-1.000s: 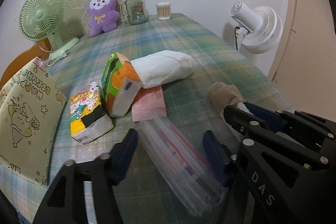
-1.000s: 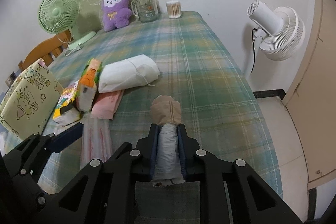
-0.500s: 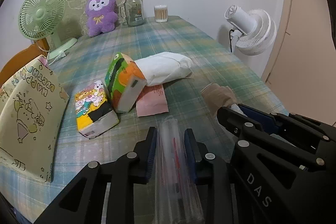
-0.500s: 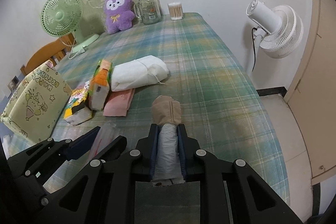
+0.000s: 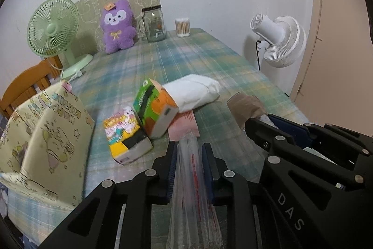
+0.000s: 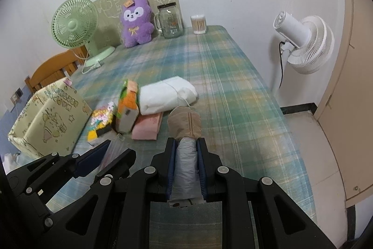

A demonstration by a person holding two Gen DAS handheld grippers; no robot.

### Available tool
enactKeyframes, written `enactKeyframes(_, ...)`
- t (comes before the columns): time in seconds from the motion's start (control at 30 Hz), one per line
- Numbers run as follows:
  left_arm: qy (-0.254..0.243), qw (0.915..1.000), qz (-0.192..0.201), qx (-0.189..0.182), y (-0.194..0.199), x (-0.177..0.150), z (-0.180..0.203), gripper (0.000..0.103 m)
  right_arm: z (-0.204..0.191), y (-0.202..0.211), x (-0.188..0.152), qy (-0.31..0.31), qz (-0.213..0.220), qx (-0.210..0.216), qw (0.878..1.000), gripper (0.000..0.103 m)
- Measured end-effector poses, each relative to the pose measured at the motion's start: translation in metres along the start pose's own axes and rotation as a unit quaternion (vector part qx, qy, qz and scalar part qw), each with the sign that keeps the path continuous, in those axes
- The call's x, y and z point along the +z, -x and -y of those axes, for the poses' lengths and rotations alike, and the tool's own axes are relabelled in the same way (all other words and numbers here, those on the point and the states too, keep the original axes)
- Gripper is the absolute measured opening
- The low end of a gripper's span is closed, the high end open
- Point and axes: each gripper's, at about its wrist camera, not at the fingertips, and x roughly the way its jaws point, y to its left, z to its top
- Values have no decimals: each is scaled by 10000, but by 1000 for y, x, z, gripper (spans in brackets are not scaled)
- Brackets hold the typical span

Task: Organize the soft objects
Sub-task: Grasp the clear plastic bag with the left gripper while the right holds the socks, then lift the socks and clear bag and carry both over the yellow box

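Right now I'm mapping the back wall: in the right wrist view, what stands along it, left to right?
Green fan → purple plush → glass jar → cotton swab tub → white fan.

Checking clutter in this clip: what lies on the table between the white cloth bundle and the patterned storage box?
Two tissue packs: the orange-green tissue pack beside the white cloth bundle, then the cartoon-print tissue pack nearer the patterned storage box. Both wrist views show this.

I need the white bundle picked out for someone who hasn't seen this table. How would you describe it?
On the plaid table, look mid-table at the cluster of packs beside the yellow box. The white bundle lies at the cluster's far right, against the orange-green pack and overlapping the pink packet. It alone is plain white, puffy and tied with string.
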Motion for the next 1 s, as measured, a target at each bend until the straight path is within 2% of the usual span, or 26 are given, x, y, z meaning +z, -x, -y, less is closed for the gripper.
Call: enactKeyframes(1.0, 39, 9977, 668, -78, 69, 49, -25, 21, -37, 70, 53, 8, 791, -132, 9968, 21)
